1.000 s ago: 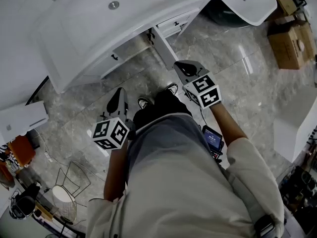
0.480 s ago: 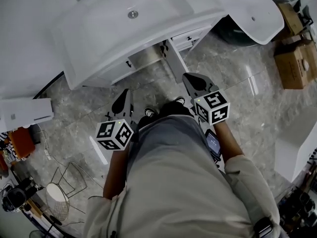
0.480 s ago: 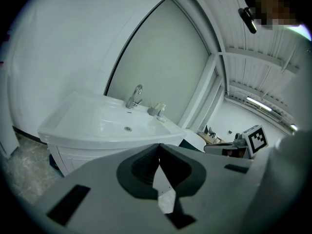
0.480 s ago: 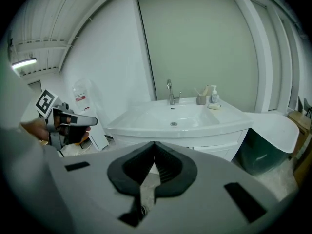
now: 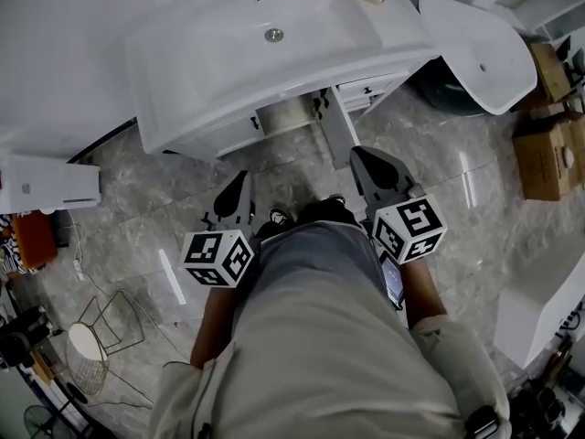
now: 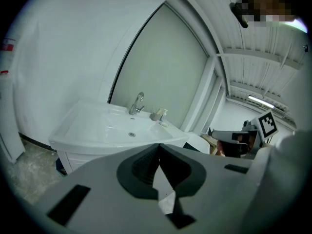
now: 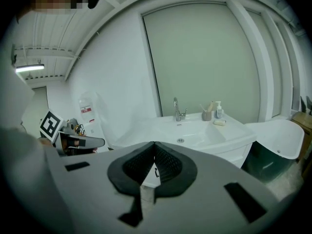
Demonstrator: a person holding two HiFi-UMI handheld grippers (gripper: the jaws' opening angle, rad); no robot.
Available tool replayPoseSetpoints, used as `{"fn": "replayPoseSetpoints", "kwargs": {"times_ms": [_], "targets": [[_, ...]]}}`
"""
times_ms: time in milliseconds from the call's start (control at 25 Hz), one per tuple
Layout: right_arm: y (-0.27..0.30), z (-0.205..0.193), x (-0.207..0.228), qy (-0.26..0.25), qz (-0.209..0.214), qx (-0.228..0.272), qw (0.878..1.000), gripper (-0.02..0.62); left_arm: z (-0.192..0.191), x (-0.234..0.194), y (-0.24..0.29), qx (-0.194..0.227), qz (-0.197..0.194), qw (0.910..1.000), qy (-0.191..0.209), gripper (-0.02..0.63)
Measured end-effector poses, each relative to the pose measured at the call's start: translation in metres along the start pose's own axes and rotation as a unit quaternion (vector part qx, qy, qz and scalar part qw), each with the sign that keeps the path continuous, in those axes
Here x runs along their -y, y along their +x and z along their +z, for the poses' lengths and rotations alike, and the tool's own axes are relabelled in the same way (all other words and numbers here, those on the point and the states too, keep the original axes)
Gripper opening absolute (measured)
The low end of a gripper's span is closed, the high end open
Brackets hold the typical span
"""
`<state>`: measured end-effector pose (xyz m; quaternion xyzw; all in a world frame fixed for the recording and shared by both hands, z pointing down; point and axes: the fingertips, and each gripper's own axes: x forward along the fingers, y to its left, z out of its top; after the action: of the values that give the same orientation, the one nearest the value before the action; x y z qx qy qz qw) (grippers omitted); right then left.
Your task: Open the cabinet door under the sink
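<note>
The white sink [image 5: 265, 44] tops a white cabinet [image 5: 228, 135] at the upper middle of the head view. One cabinet door [image 5: 337, 135] stands out from the front, edge-on, with a dark opening [image 5: 287, 115] beside it. My left gripper [image 5: 242, 177] hangs shut and empty a short way in front of the cabinet. My right gripper [image 5: 359, 155] is shut and empty just below the door's outer edge, apart from it. The sink [image 6: 122, 126] lies beyond the shut left gripper [image 6: 159, 146]. In the right gripper view the sink [image 7: 195, 130] is past the shut right gripper [image 7: 154, 144].
A second white basin [image 5: 480, 48] sits at the upper right, with cardboard boxes [image 5: 548, 154] beyond it. A white box [image 5: 50, 190] and a wire basket [image 5: 110, 323] are at the left. The floor is grey marble [image 5: 137, 218]. A faucet [image 7: 178, 110] and small bottles [image 7: 214, 112] stand on the sink.
The sink and cabinet have slid down and right in the head view, showing more of the basin. Both grippers sit lower in the frame and stay shut.
</note>
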<state>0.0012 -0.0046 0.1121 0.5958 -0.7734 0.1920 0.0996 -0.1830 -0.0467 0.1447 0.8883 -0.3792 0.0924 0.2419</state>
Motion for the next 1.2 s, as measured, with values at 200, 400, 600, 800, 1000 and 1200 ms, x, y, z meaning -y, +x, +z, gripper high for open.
{"fn": "replayPoseSetpoints", "kwargs": {"times_ms": [200, 400, 600, 800, 1000, 1200], "targets": [[-0.002, 0.014, -0.018, -0.015, 0.011, -0.002, 1.0, 0.011, 0.016, -0.005, -0.017, 0.019, 0.019, 0.9996, 0.001, 0.005], [-0.004, 0.019, -0.03, -0.021, 0.016, 0.001, 1.0, 0.011, 0.018, -0.004, -0.028, 0.024, 0.03, 0.9993, -0.001, 0.003], [-0.007, 0.016, -0.031, -0.024, 0.011, -0.004, 1.0, 0.011, 0.022, -0.005, -0.032, 0.03, 0.035, 0.999, -0.002, -0.003], [-0.014, 0.007, -0.029, -0.022, 0.0, -0.012, 1.0, 0.011, 0.016, -0.003, -0.037, 0.022, 0.04, 0.9989, 0.006, -0.003], [-0.013, -0.004, -0.036, -0.039, 0.015, -0.038, 0.998, 0.011, 0.008, -0.009, -0.038, 0.014, 0.047, 0.9988, -0.004, -0.003], [-0.013, -0.011, -0.034, -0.038, 0.01, -0.051, 0.998, 0.011, 0.006, -0.014, -0.039, 0.011, 0.055, 0.9984, -0.009, -0.003]]}}
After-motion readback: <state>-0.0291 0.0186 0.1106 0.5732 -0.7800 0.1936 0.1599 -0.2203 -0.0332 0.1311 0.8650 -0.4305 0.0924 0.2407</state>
